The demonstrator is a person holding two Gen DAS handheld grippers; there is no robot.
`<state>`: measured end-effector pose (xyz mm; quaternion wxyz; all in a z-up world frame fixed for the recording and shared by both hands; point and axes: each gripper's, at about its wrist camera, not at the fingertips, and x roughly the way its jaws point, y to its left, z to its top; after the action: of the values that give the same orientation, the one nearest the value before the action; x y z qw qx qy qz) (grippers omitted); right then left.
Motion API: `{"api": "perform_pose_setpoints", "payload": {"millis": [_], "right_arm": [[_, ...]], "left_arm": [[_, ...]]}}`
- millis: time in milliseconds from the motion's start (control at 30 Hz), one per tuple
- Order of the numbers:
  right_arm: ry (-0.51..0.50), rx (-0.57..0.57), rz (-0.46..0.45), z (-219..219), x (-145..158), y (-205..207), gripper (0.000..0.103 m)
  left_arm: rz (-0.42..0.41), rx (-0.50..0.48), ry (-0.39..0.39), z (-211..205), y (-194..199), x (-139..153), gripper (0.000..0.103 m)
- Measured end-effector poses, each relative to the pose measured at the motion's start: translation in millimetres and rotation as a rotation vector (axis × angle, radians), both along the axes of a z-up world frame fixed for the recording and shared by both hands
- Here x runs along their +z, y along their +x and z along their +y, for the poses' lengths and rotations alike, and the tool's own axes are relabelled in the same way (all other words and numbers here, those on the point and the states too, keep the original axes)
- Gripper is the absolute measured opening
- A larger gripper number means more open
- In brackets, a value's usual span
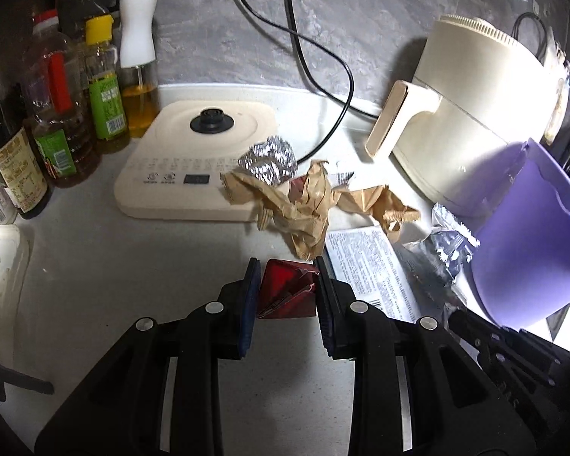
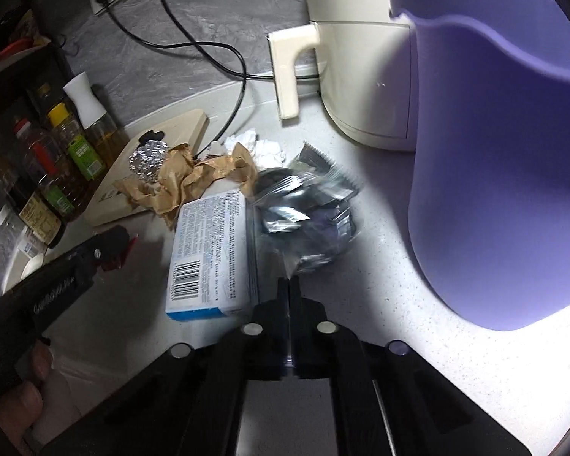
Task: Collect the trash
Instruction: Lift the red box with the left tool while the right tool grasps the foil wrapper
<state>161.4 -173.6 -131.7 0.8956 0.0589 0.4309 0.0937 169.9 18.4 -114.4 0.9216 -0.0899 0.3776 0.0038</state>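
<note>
Red crumpled wrapper (image 1: 287, 292) is pinched between the pads of the left gripper (image 1: 285, 288), just above the pale counter (image 1: 133, 266), so that one's grasping its bit of trash. The right gripper (image 2: 289, 285) has its jaws clamped tight together on the clear edge of a silvery plastic bag (image 2: 307, 209), which looks a bit blurred. Just left of that bag lies a white and blue box (image 2: 209, 254) with a barcode, flat on the counter. Farther out there's a heap of crumpled brown paper (image 1: 304, 205), with a ball of foil (image 1: 269, 161) sitting on its far left side and some white tissue (image 2: 262, 148) behind it. The paper partly overlaps a cream appliance base (image 1: 193, 159) with a black knob on top. Far left is a row of oil and sauce bottles (image 1: 76, 114) against the grey wall. On the right stands a cream air fryer (image 1: 467, 121) with its handle pointing left, and a purple bin (image 2: 505, 174) looms close on the near right. Black cords (image 1: 315, 76) trail down the wall to the counter.
</note>
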Motion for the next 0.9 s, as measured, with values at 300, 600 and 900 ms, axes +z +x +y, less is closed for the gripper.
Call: {"api": "perform_pose_setpoints", "payload": {"millis": [300, 600, 900], "right_arm": [[0.043, 0.025, -0.1, -5.9, 41.1, -21.0, 0.001], [0.091, 0.059, -0.214, -9.4, 93.1, -34.6, 0.001], [0.114, 0.057, -0.311, -27.1, 136.9, -47.7, 0.001]], "left_arm": [[-0.079, 0.012, 0.028, -8.4, -9.2, 34.4, 0.028], [-0.173, 0.024, 0.049, -14.1, -24.0, 77.6, 0.028], [-0.271, -0.011, 0.037, -35.4, -33.2, 115.9, 0.028]]}}
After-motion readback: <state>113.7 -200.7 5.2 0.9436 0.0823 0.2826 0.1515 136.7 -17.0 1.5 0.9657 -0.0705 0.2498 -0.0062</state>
